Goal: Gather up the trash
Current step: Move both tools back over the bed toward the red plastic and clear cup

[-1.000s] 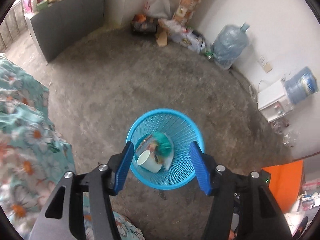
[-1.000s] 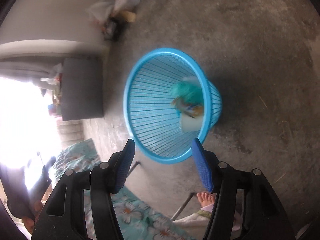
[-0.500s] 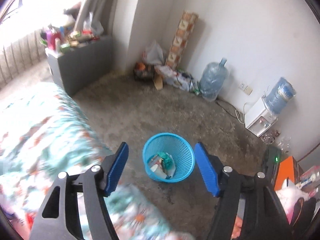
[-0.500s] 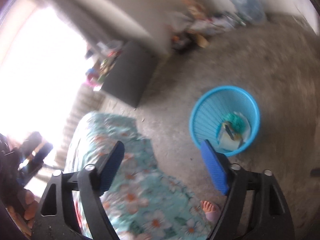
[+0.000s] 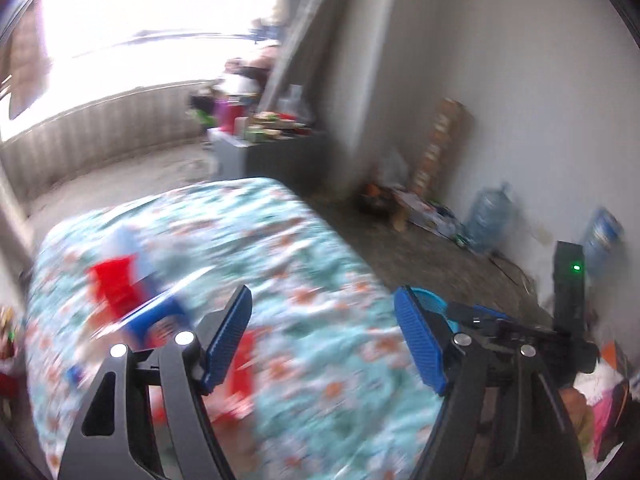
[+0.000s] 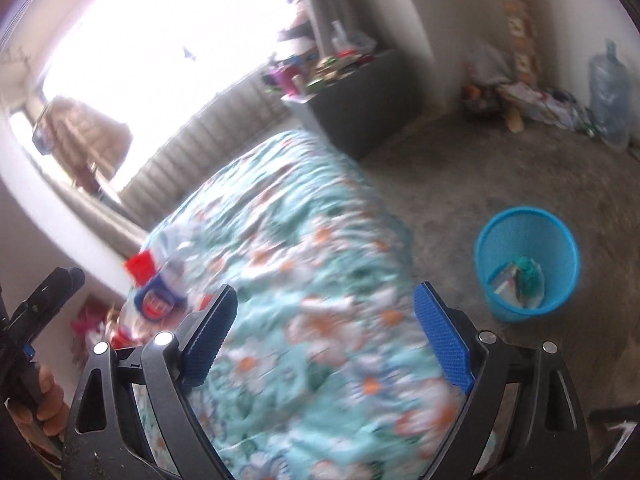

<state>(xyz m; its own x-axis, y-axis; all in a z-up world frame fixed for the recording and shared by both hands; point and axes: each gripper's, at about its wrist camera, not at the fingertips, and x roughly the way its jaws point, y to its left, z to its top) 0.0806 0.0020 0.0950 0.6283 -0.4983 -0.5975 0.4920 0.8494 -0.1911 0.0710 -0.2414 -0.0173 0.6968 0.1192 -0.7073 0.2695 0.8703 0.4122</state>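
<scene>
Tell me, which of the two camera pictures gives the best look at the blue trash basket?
The right wrist view. There the blue basket stands whole on the floor, and you can see down into it to the trash inside. In the left wrist view only a sliver of its rim peeks out behind that gripper's finger, its contents hidden.

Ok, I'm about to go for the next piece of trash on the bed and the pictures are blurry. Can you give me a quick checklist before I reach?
1. Left gripper empty, fingers apart: ok; they have just been opening.
2. Right gripper empty, fingers apart: ok; also just been opening.
3. Trash left on the bed: ok, a red and blue wrapper lies near its far edge.
4. What exactly the wrapper is: cannot tell, too blurred.
5. Blue bin upright on the floor, with room: ok.
6. Sharp enough view to aim a grasp: not ok.
</scene>
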